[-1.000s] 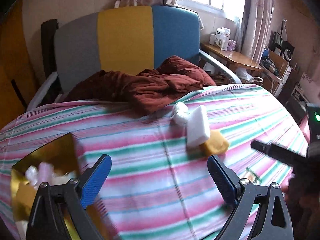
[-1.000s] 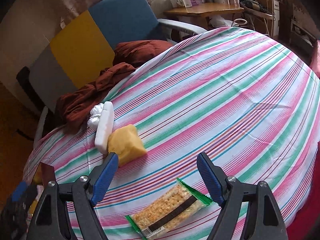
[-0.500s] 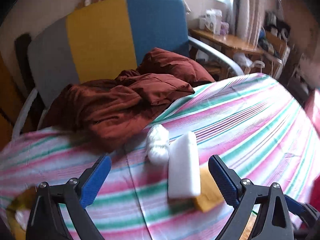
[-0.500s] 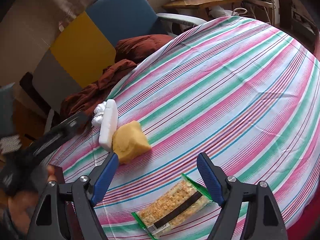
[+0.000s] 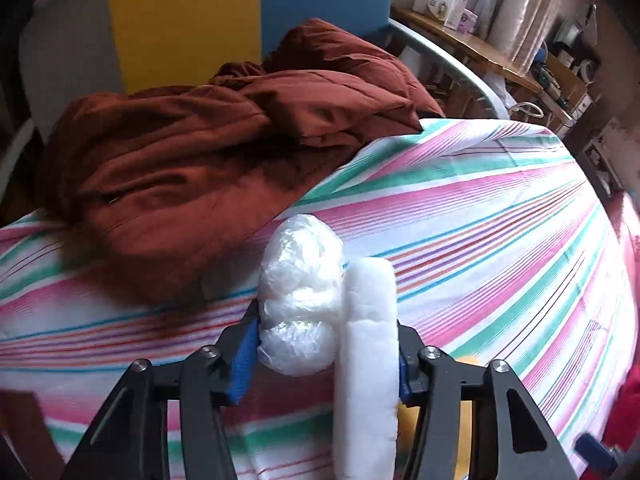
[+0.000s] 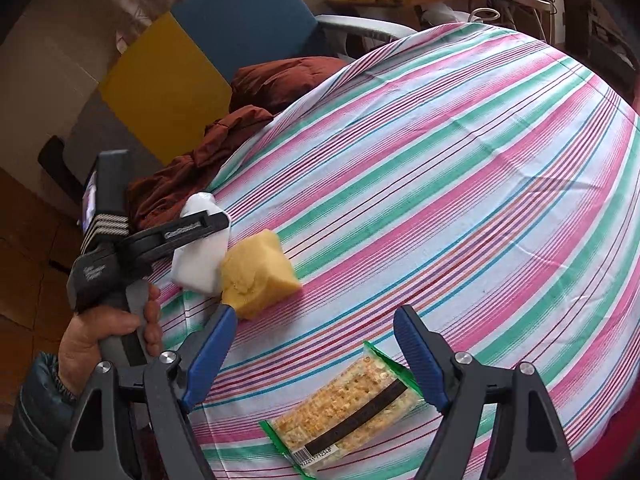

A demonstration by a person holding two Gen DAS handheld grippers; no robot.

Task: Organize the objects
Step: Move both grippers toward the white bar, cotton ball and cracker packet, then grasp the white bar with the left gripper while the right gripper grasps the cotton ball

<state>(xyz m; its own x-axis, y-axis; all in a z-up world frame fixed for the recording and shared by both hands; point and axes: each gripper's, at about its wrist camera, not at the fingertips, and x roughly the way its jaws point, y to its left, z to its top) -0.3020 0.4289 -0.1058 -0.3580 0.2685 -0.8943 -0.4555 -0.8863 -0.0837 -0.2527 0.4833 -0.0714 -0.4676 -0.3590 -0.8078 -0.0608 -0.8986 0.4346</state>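
A white sponge block (image 5: 368, 360) stands on edge beside a wad of clear plastic (image 5: 300, 288) on the striped tablecloth (image 6: 440, 160). My left gripper (image 5: 326, 320) is closing with both of them between its jaws. One blue pad touches the wad and the other touches the sponge. In the right wrist view the left gripper (image 6: 192, 228) sits over the white sponge (image 6: 200, 264), next to a yellow sponge (image 6: 260, 272). My right gripper (image 6: 318, 316) is open and holds nothing. It hovers just above a cracker packet (image 6: 348, 412).
A maroon cloth (image 5: 200, 160) is heaped at the table's far edge, against a grey, yellow and blue chair (image 5: 180, 20). A wooden side table (image 5: 448, 36) with boxes stands at the back right. A person's hand (image 6: 100, 332) holds the left gripper's handle.
The left gripper came down and forward over the white sponge and the plastic wad. Its jaws went from wide apart to narrow around both. The right gripper stayed put.
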